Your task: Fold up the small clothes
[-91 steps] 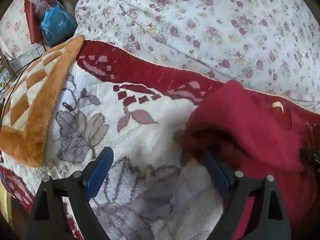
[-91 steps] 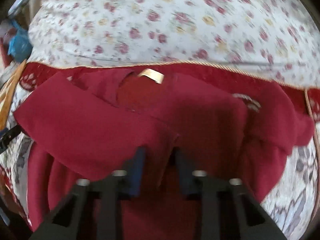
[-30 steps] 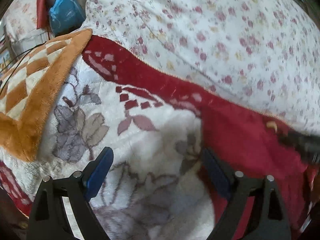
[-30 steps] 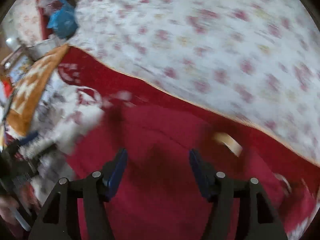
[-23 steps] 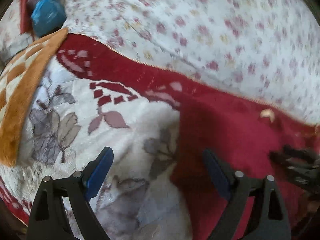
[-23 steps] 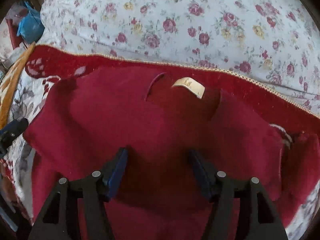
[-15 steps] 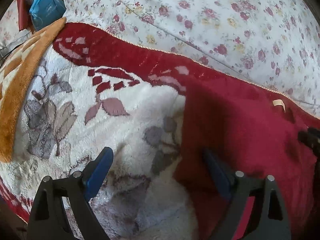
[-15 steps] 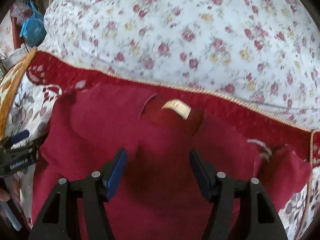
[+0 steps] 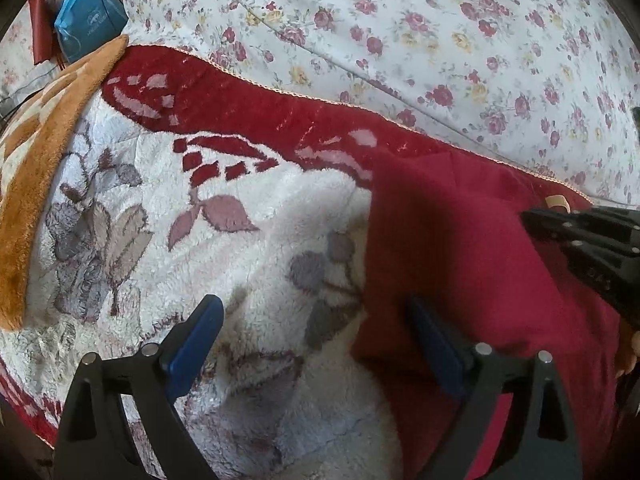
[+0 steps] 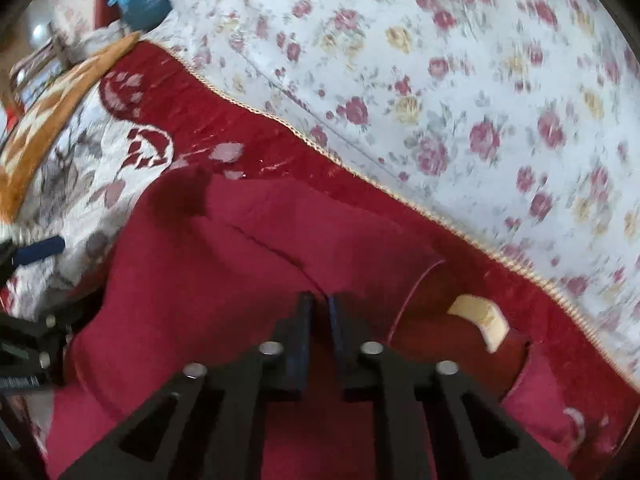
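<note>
A dark red garment (image 9: 460,248) lies spread on a plush blanket, its neck opening and beige label (image 10: 480,316) to the right in the right wrist view. My right gripper (image 10: 320,312) has its blue pads pressed together on a raised fold of the red garment (image 10: 224,264), just left of the neck. My left gripper (image 9: 312,324) stands open at the garment's left edge, its right finger over the red cloth and its left finger over the blanket. From the left wrist view the right gripper (image 9: 532,216) comes in at the right, near the label (image 9: 556,202).
The white plush blanket (image 9: 240,208) has a red border and grey flowers. A floral quilt (image 9: 440,40) rises behind it. An orange checked blanket (image 9: 36,152) lies at the left, with a blue bag (image 9: 88,20) behind it.
The right gripper's jaws have gone from wide apart to shut on a fold of the garment, and it has shifted left of the neck label. The left gripper sank a little, then held still.
</note>
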